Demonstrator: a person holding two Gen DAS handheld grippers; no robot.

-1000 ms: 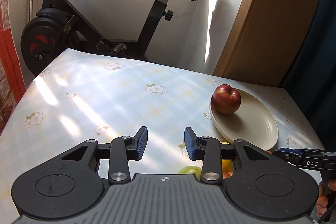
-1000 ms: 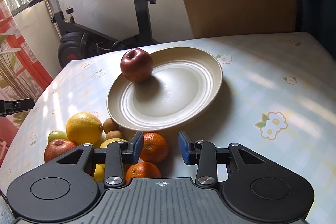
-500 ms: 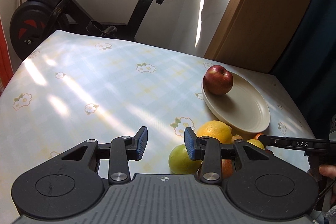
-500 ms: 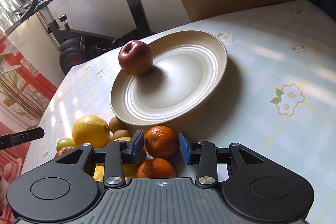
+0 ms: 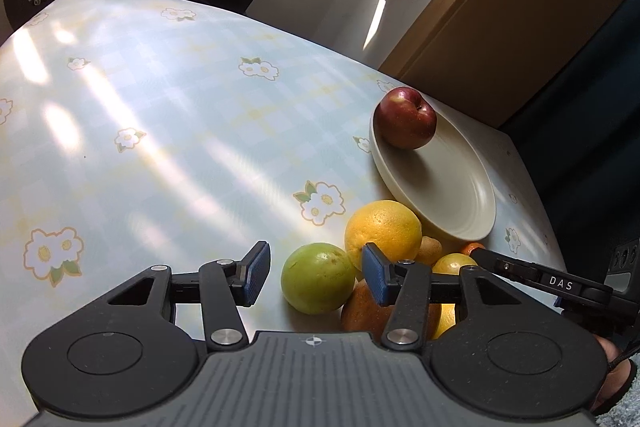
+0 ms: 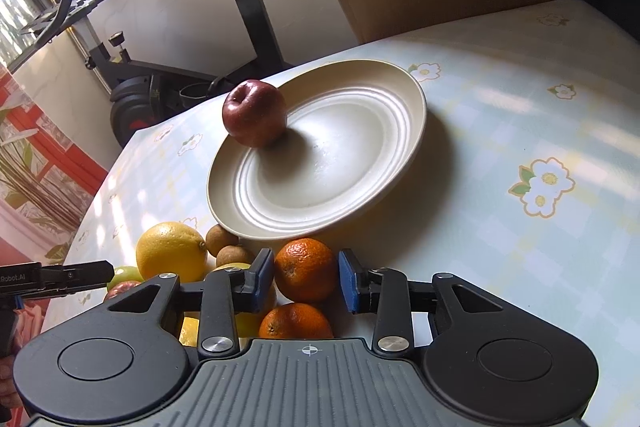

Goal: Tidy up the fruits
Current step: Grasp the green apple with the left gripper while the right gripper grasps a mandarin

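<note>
Right wrist view, your inventory, near to far. Your right gripper (image 6: pixel 306 281): jaws were just closing around one orange (image 6: pixel 306 269), pads not yet pressing it. A second orange (image 6: pixel 295 321) lay nearer, under them. Left of these: one large yellow citrus (image 6: pixel 172 251), two small brown fruits (image 6: pixel 222 239). One cream plate (image 6: pixel 352 203) held one red apple (image 6: pixel 255 118) at its far rim. Your left gripper (image 5: pixel 316 273): jaws were just opening, released, one green fruit (image 5: pixel 318 277) between them, ungrasped.

One plate (image 6: pixel 404 131) carries one red apple (image 6: pixel 254 118). Beside it lie two oranges (image 6: pixel 306 269), two small brown fruits (image 6: pixel 221 239) and one green fruit (image 5: pixel 318 277).
</note>
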